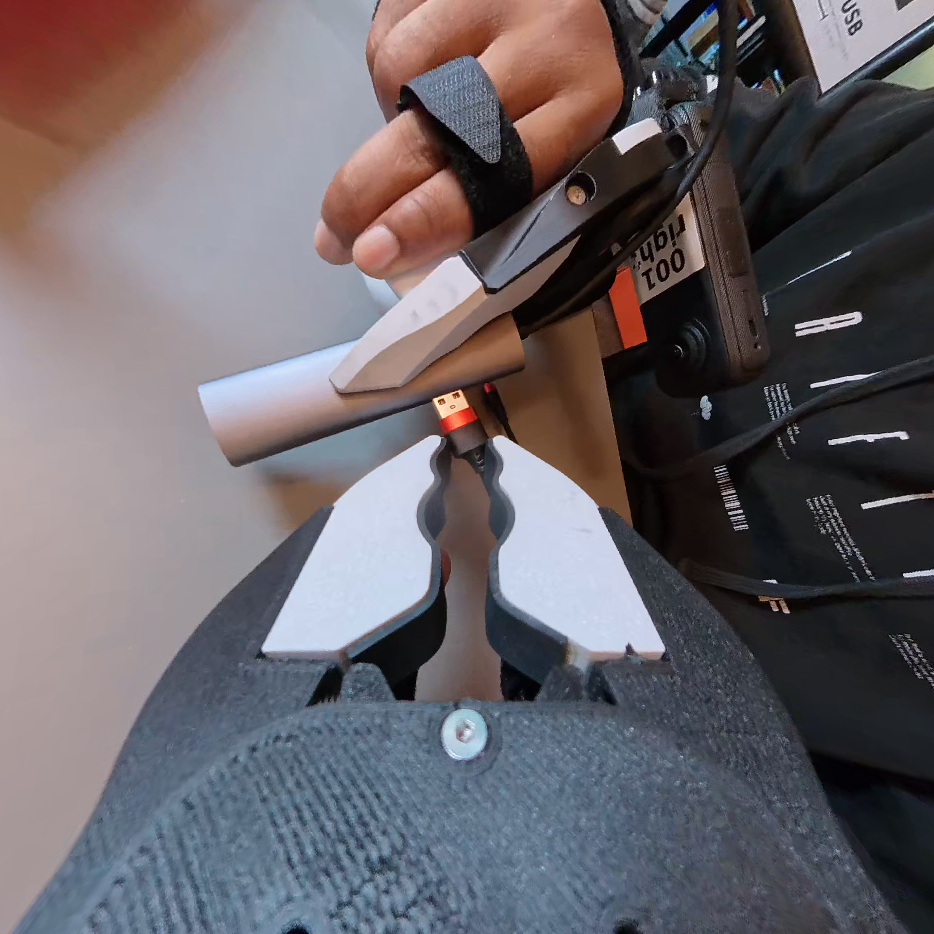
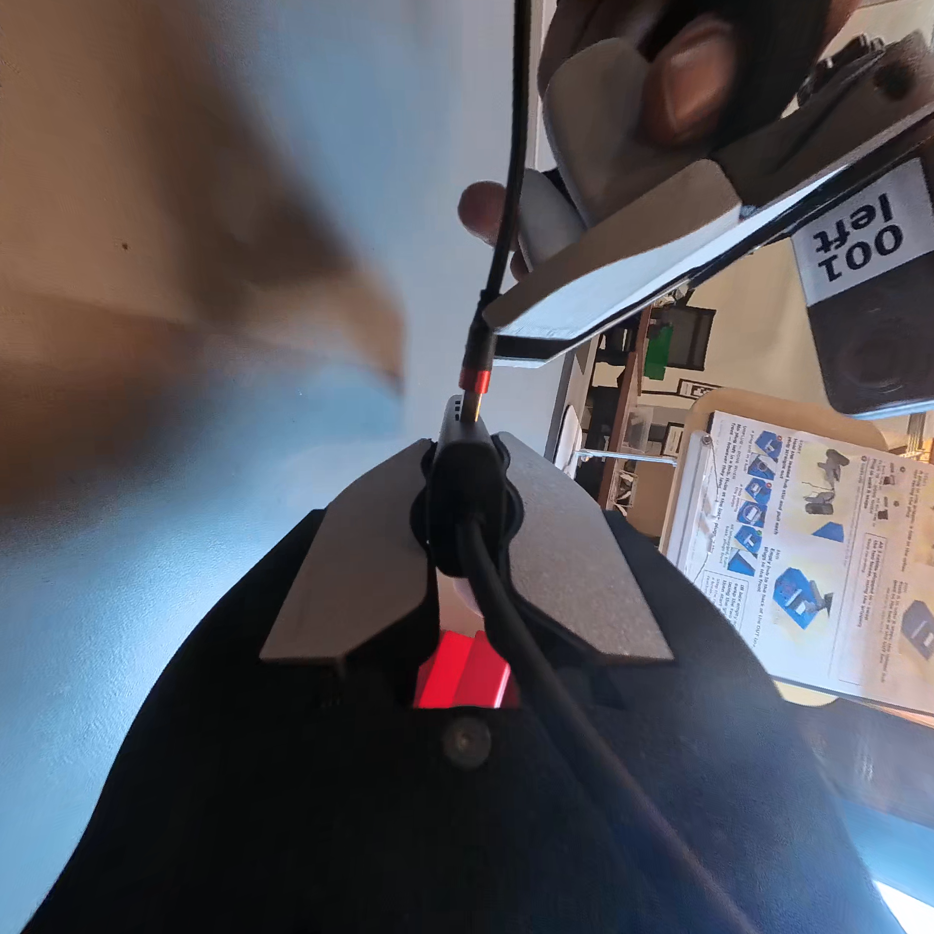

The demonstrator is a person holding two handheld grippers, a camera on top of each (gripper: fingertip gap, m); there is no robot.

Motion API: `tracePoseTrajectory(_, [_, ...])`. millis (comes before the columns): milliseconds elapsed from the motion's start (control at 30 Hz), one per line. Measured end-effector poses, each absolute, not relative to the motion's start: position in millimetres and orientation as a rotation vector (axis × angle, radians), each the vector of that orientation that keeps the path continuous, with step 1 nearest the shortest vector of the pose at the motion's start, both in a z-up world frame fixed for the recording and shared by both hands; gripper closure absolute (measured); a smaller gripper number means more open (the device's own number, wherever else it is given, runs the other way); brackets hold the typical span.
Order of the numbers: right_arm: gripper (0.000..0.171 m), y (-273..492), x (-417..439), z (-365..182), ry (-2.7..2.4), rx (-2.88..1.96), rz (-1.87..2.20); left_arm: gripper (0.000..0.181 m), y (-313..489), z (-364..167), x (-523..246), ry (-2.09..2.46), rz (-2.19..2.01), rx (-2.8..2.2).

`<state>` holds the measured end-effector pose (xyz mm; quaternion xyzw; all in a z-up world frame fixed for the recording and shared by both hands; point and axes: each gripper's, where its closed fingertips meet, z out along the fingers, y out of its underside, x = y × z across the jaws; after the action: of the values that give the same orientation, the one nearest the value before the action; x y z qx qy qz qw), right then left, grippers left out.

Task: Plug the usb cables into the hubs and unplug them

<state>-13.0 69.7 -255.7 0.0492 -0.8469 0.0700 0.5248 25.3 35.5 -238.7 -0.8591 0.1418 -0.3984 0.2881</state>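
Blurred beige and pale grey are filling the background behind both my tools, and nothing is resting on a surface: hub and cable are both being held up in the air in front of me, with an instruction sheet [image 2: 788, 551] on a board showing off to one side in the right wrist view.

My left claw [image 1: 467, 447] is clenching the black body of the usb plug [image 1: 455, 412], just behind its red collar, so the gold metal tip is sticking out past the fingertips. Its braided cable [image 2: 510, 167] is trailing away behind the claw. My right claw [image 2: 462, 455] is gripping one end of the grey hub [image 1: 283, 412], whose own thick black lead [image 2: 500, 596] is running back between the fingers.

The relation that matters is this: the plug is lying straight ahead of my left claw, its long axis running along the fingers, and meeting the hub's long axis roughly crosswise at the side face where the ports sit. In the left wrist view the metal tip is showing nearly whole, right at the hub's edge; in the right wrist view it is touching the port face, with another slot [image 2: 456, 407] visible just beside it. I judge the plug to be barely seated or just out, and I cannot tell whether I am inserting or pulling.

My right hand [image 1: 470, 131] is curling over its tool from above, a black strap across the fingers, tilting the hub down toward the plug. Any travel should stay along the plug's axis, since sideways drift could bind it.
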Motion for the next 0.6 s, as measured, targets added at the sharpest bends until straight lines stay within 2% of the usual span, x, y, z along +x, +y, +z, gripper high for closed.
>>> tracePoseTrajectory(233, [0.153,71,-19,-254,-2.0,0.058,0.162,0.169,39,-245,22,0.408,-0.9,-2.361])
tracePoseTrajectory(333, [0.154,68,-15,-250,-1.998,0.081,0.146,0.169,39,-238,22,0.393,-0.975,-2.315])
tracePoseTrajectory(467, [0.153,69,-15,-261,-2.029,0.096,0.131,0.169,41,-256,28,0.447,-0.837,-2.419])
tracePoseTrajectory(600, [0.153,76,-22,-244,-1.978,-0.028,0.208,0.168,47,-231,17,0.368,-0.918,-2.25])
